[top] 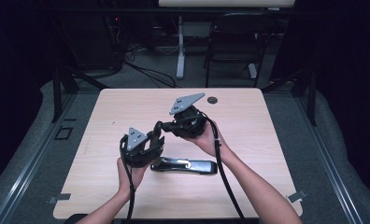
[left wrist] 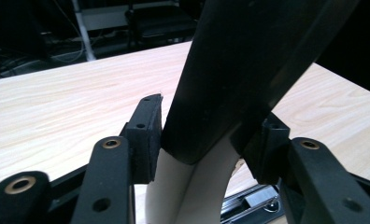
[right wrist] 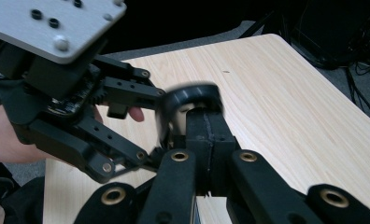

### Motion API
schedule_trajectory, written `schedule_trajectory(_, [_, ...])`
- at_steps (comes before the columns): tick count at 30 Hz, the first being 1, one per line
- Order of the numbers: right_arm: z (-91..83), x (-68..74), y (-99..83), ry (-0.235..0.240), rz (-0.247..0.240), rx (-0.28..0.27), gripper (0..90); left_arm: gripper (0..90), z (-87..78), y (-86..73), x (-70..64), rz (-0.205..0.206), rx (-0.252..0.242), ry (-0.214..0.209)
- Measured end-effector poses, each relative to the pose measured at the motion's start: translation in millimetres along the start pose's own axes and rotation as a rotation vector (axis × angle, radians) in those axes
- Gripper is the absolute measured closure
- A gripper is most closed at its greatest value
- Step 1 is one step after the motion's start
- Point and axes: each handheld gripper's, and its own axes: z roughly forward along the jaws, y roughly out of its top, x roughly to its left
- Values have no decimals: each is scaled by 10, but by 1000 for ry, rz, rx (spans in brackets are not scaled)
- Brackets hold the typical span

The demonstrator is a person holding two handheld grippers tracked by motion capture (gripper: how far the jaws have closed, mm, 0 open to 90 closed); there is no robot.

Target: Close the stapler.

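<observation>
A black tape roll (top: 157, 126) with a pale inner core hangs above the middle of the table (top: 127, 105), between my two grippers. My right gripper (top: 164, 126) reaches in from the right and is shut on the roll's rim (right wrist: 192, 93). My left gripper (top: 157, 138) comes up from the lower left, and its jaws press the roll (left wrist: 230, 70) from both sides. The right gripper view has the roll blurred, with the left gripper's fingers (right wrist: 127, 91) above and below it.
A black and silver stapler-like tool (top: 185, 165) lies on the table just under the hands, its metal part (left wrist: 255, 199) below the left jaws. A small round grommet (top: 212, 100) sits near the far edge. A chair (top: 234, 42) and cables stand beyond the table.
</observation>
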Motion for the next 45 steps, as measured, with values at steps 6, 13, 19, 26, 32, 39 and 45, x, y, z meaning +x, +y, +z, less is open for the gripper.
schedule_trajectory(6, [-80,-25,-104,-5,16,-2,900,501,42,5,-64,30,7,-9])
schedule_trajectory(13, [-136,-37,-212,-5,25,-23,900,472,67,1,-62,26,24,-49])
schedule_trajectory(19, [-182,-71,-305,-6,47,-34,900,367,51,-6,9,4,61,-121])
schedule_trajectory(26, [-231,-100,-410,-4,70,-43,900,275,-43,-8,94,2,81,-178])
schedule_trajectory(32, [-259,-121,-486,-3,83,-45,900,179,-200,-10,214,1,69,-190])
schedule_trajectory(39, [-282,-137,-582,-9,100,-36,900,124,-248,0,402,-16,57,-133])
schedule_trajectory(45, [-321,-146,-653,-19,112,-27,900,87,-196,-29,567,-55,84,-103])
